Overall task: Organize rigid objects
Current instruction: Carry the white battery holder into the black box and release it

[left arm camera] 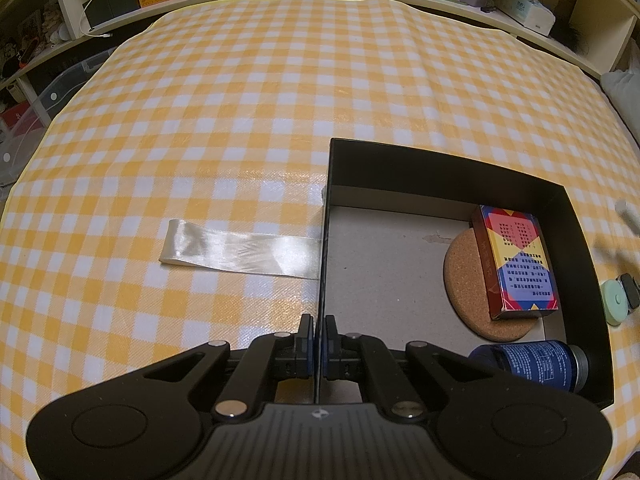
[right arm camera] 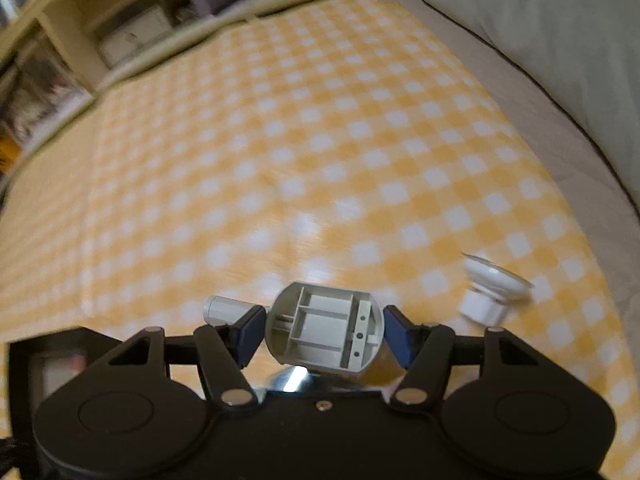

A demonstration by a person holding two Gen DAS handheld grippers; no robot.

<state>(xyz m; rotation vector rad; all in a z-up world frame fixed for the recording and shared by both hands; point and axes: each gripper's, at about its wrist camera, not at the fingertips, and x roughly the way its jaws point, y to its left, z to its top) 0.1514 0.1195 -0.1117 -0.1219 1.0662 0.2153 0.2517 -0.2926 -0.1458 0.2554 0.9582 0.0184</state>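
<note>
- We keep the left gripper [left arm camera: 319, 340] as it is: its jaws are pressed together on the left wall of the black box [left arm camera: 440, 168], pinning the box to the checked desk [left arm camera: 240, 120] so it cannot slide when something drops in.
- In the right gripper [right arm camera: 325, 334] sits a round grey plastic piece [right arm camera: 325, 334], ribbed side toward the camera. The blue pads [right arm camera: 252, 334] flank it on both sides, and the jaws look clamped on it, though blur softens the contact, so we take that as likely rather than sure.
- The piece hangs just above the desk, to the right of the box; a corner of the box shows at lower left in the right wrist view.
- To do this step well, we carry the piece level over the near wall, high enough to clear the rim.
- Inside already lie a cork coaster [left arm camera: 472, 280], a card box [left arm camera: 516, 260] resting on it, and a blue bottle [left arm camera: 536, 362] along the near wall. The bare grey floor at left is our best landing spot.
- We lower before letting go; a hard piece bounces.
- A white cylinder [right arm camera: 222, 308] and a suction cup [right arm camera: 494, 288] wait on the desk.
</note>
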